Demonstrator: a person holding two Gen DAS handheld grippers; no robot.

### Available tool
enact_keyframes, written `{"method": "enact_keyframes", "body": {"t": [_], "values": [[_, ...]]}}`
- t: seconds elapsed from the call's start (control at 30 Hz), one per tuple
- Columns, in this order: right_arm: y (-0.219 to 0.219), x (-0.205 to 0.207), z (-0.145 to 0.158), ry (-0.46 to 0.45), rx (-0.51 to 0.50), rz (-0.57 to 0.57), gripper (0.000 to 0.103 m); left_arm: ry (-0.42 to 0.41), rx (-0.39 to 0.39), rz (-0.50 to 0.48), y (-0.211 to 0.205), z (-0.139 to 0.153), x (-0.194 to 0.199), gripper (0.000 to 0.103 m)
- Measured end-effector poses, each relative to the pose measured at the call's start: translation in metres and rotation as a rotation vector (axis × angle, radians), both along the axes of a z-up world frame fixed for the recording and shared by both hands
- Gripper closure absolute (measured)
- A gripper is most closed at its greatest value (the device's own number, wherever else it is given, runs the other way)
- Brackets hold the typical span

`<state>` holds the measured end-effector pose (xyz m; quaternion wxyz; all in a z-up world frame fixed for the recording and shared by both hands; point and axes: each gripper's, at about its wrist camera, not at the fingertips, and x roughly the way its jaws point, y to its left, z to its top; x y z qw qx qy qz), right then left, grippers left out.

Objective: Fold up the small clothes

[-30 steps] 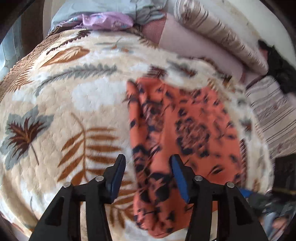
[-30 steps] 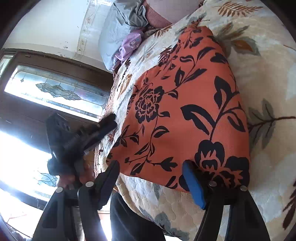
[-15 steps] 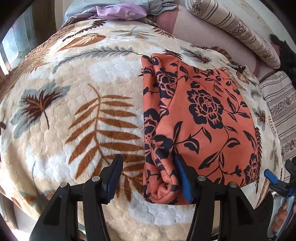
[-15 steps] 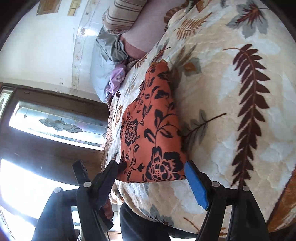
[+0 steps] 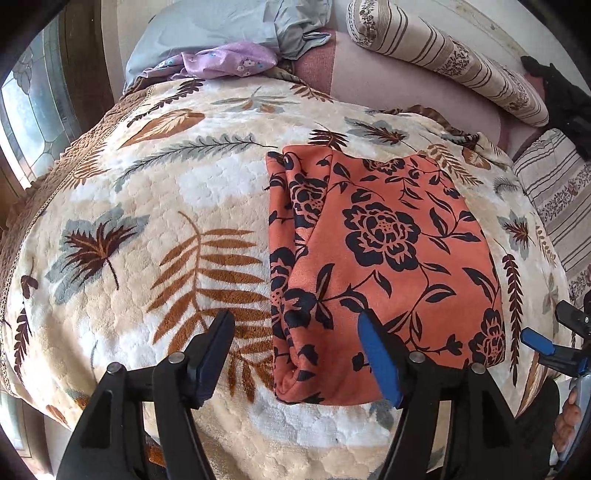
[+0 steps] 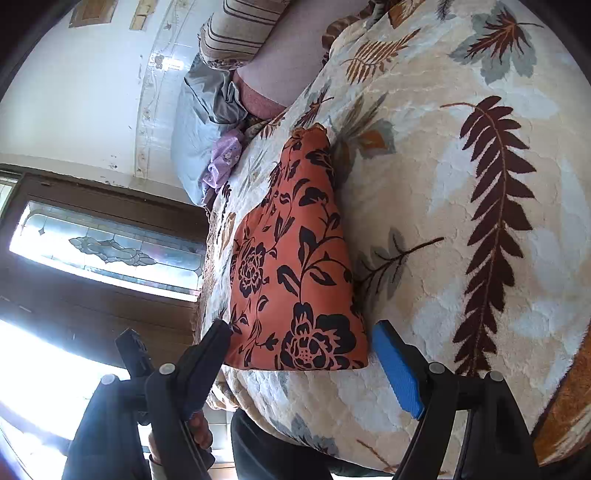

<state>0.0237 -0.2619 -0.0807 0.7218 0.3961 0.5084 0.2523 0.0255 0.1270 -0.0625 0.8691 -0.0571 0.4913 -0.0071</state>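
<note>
A small orange garment with a black flower print [image 5: 380,258] lies folded flat on the leaf-patterned blanket [image 5: 155,236]. Its left edge shows stacked folded layers. My left gripper [image 5: 295,358] is open and empty, held just above the garment's near left corner. My right gripper [image 6: 301,360] is open and empty, held just off the garment's [image 6: 291,266] near edge; it also shows at the right edge of the left wrist view [image 5: 550,332].
A lilac cloth [image 5: 229,62] and a pale blue bundle [image 5: 236,29] lie at the head of the bed. Striped pillows [image 5: 450,62] lie at the back right. A stained-glass window [image 6: 110,247] stands beside the bed. The bed edge is right below both grippers.
Both grippers have drawn back from the garment toward the bed's near edge and stay open. The garment lies still, now seen whole.
</note>
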Motion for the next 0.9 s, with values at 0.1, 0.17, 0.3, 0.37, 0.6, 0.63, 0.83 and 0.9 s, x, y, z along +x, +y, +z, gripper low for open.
{"method": "enact_keyframes", "body": {"t": [0.1, 0.17, 0.3, 0.37, 0.6, 0.63, 0.83, 0.9], "values": [[0.003, 0.007, 0.0, 0.003, -0.014, 0.006, 0.021, 0.003, -0.023, 0.011, 0.003, 0.0, 0.003, 0.033], [0.005, 0.013, -0.001, 0.004, -0.023, 0.015, 0.021, 0.001, -0.038, 0.015, 0.006, 0.0, 0.006, 0.033], [0.014, 0.036, -0.009, 0.026, -0.046, 0.05, 0.021, -0.011, -0.085, 0.024, 0.01, 0.006, 0.016, 0.033], [0.019, 0.051, -0.017, 0.045, -0.048, 0.062, 0.021, -0.03, -0.125, 0.027, 0.01, 0.008, 0.023, 0.028], [0.041, 0.095, -0.045, 0.107, -0.026, 0.086, 0.021, 0.068, -0.037, 0.025, -0.005, -0.036, 0.052, 0.025], [0.049, 0.097, -0.049, 0.118, -0.015, 0.122, 0.021, 0.06, -0.057, 0.03, -0.004, -0.042, 0.051, 0.023], [0.086, 0.082, -0.017, -0.076, -0.329, 0.223, 0.065, 0.052, -0.077, 0.047, 0.001, -0.046, 0.046, 0.019], [0.086, 0.083, -0.03, -0.05, -0.343, 0.223, 0.064, 0.051, -0.062, 0.047, -0.001, -0.046, 0.047, 0.018]]}}
